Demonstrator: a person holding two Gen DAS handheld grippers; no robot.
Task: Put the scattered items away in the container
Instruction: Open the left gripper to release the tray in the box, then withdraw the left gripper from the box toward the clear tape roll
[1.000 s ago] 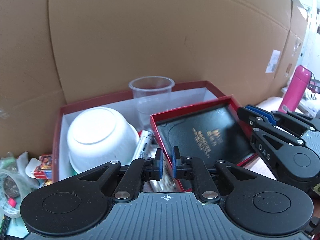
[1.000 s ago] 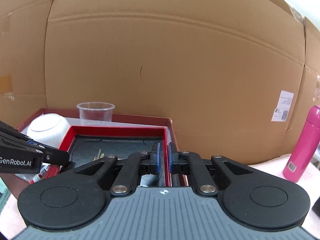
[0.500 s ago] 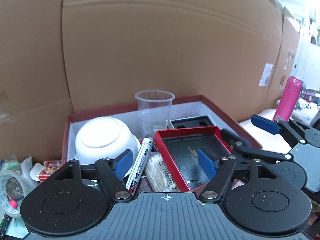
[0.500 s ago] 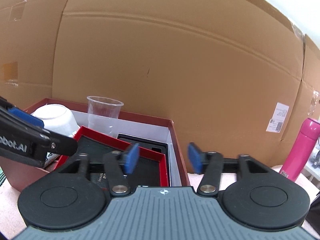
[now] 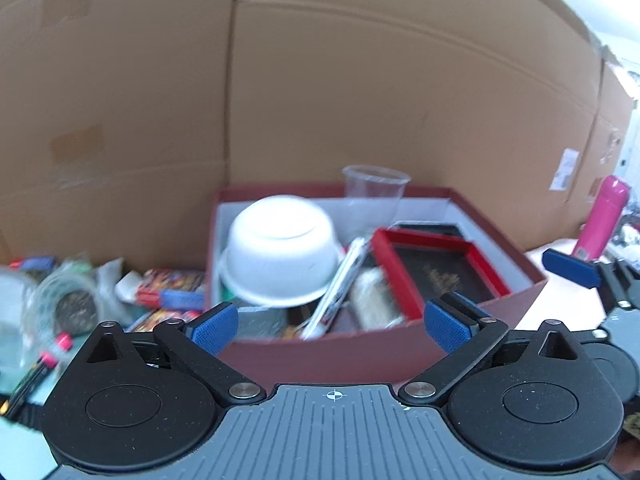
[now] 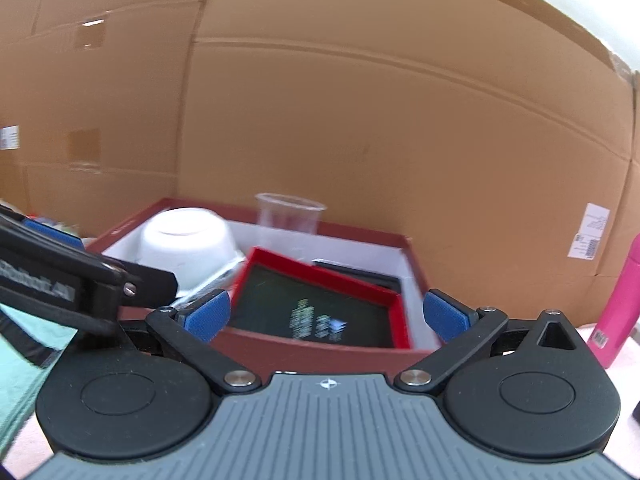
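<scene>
I have both grippers hanging just in front of the dark red container [image 5: 384,354], and neither holds anything: the left gripper [image 5: 332,326] has its jaws spread wide, with the blue pads [image 5: 214,326] well apart and only the container's near wall between them, and the right gripper [image 6: 326,316] has its jaws spread the same way. The container stands toward the back of the surface, right against the big cardboard wall [image 5: 360,80]. Inside it, at the left end, I see a white bowl [image 5: 280,250] turned upside down; a clear plastic cup [image 5: 374,192] stands upright against the back wall. A red tray with a black lining [image 6: 320,304] lies tilted in the right half, its far edge propped on a black box [image 6: 360,272] in the back right corner. Between the bowl and the tray a white marker [image 5: 340,288] leans at an angle, and beside it is a pale packet [image 5: 372,300] that is too blurred for me to identify. Still outside, on the surface to the left of the container, lie a roll of clear tape [image 5: 66,304], a small colourful printed box [image 5: 172,284], some crumpled wrappers [image 5: 108,280] and pens with pink ends [image 5: 44,360]. A pink bottle [image 6: 620,304] stands upright on the surface to the right of the container, apart from it.
</scene>
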